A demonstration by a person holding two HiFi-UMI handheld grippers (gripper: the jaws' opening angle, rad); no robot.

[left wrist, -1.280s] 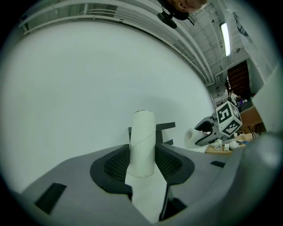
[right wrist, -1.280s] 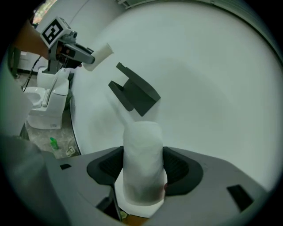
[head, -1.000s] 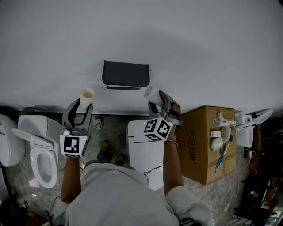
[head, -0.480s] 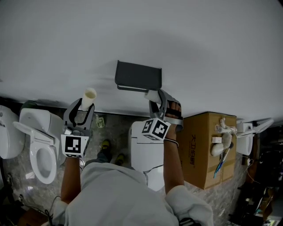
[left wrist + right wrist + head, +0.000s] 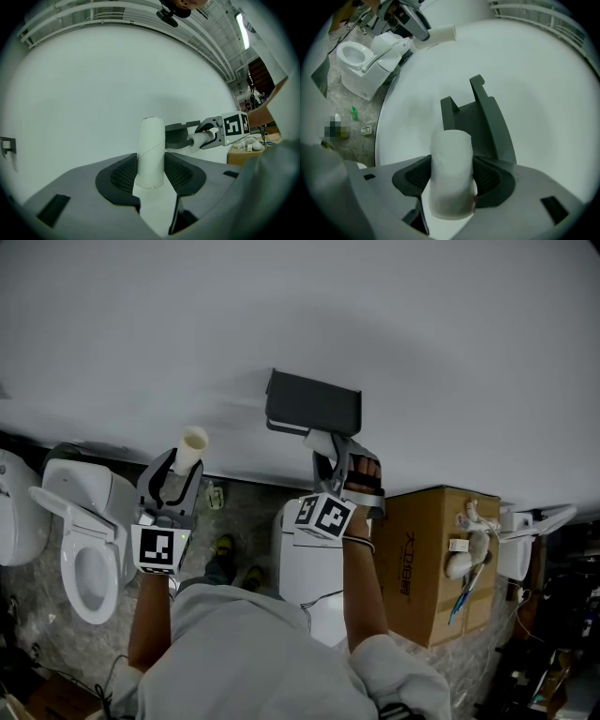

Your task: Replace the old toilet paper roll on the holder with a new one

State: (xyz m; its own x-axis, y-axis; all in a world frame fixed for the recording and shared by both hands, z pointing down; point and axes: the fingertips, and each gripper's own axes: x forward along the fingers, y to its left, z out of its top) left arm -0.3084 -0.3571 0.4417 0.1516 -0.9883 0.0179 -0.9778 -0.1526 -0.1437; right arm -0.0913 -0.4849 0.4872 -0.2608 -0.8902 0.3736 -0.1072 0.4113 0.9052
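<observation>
While the right gripper (image 5: 451, 180) clamps both jaws on the new toilet paper roll (image 5: 450, 147), that white roll stands up between the pads. Straight ahead at 12 o'clock is the dark holder (image 5: 480, 119), with its two arms jutting off the white wall (image 5: 403, 315). From the head view the roll's top end sits right under the holder's lower edge; whether they touch, I can't tell.

Over at 9 o'clock from there, the left gripper (image 5: 152, 176) is pinched tight on the old cardboard tube (image 5: 152, 138). The tube is upright, its open end poking above the jaws, and it is held well apart from the holder.

Looking wider in the head view, a cardboard box (image 5: 427, 559) stands at 4 o'clock of the right gripper, and a white toilet (image 5: 80, 549) with its seat raised is down at 8 o'clock of the left one.
</observation>
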